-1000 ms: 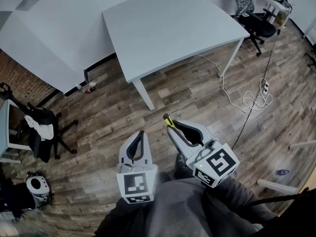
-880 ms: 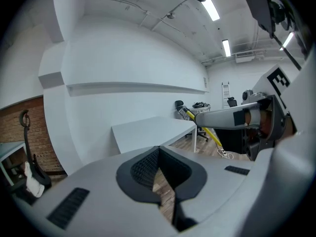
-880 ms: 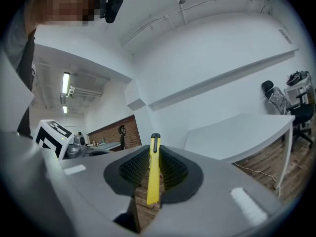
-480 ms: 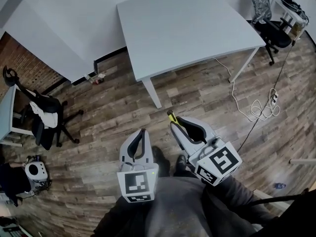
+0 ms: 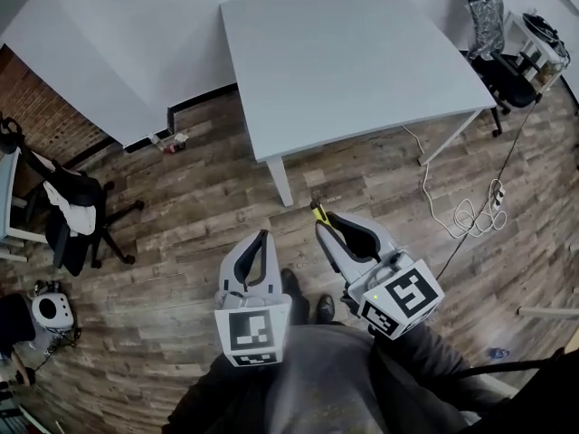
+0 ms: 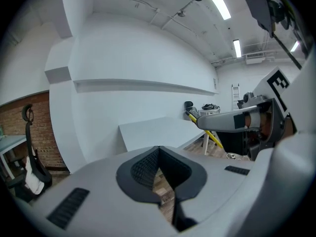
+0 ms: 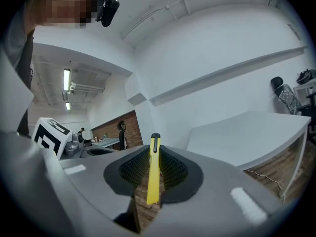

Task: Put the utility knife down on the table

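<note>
**Utility knife carried closer, not yet over the tabletop**

Over the last second the head view has shifted: the white tabletop has slid toward the centre of the picture and its near leg now stands closer ahead of the two grippers. The person appears to be walking up to it across the wooden floor.

The right gripper has its jaws closed on the yellow utility knife. The knife stands on edge between the ribbed pads, with its dark-tipped end poking out past them toward the table. Whether the blade is out is too small to tell.

The left gripper is held beside the right, with its jaws together and nothing between them.

Both grippers hang over the floor, short of the table's edge, so the knife is not yet down. The remaining work looks like a few more steps, a reach over the tabletop, a lowering, and then a release.
</note>
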Action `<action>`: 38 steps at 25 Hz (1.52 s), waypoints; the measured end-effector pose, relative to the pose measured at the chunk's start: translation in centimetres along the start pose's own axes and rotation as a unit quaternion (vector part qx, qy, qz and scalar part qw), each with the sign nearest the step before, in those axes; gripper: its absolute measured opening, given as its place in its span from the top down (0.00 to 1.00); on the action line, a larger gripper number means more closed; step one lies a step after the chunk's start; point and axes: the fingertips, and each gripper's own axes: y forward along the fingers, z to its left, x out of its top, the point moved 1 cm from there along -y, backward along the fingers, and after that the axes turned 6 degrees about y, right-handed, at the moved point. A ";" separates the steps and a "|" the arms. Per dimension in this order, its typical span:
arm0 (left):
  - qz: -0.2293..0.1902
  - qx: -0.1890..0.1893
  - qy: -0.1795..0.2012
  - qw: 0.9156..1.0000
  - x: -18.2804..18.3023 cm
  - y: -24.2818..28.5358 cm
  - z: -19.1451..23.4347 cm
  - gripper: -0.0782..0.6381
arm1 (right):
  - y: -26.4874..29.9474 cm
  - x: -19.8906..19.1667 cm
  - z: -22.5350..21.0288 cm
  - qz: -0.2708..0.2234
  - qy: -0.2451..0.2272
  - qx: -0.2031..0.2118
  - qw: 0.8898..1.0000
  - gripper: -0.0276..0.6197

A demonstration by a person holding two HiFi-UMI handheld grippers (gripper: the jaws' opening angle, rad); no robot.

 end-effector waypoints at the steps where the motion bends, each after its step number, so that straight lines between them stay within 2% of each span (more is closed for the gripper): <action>1: 0.001 -0.001 -0.002 1.000 -0.1 0.6 0.7 0.89 | 1.0 0.0 -0.1 0.002 0.000 0.000 1.000 0.86; 14: -0.004 -0.007 -0.020 1.000 0.0 6.5 9.1 0.89 | 11.5 1.5 -0.6 0.021 -0.019 0.006 1.000 0.86; 21: -0.006 -0.017 -0.029 0.999 -0.3 8.3 11.9 0.89 | 14.5 1.9 -0.6 0.028 -0.029 -0.001 0.999 0.86; 28: 0.000 -0.019 -0.030 0.999 0.1 10.4 12.0 0.89 | 15.5 3.0 -2.1 0.027 -0.029 -0.002 0.999 0.86; 38: 0.025 -0.015 -0.009 1.000 1.8 16.7 9.8 0.89 | 16.7 4.2 -9.0 0.020 0.002 0.008 1.000 0.86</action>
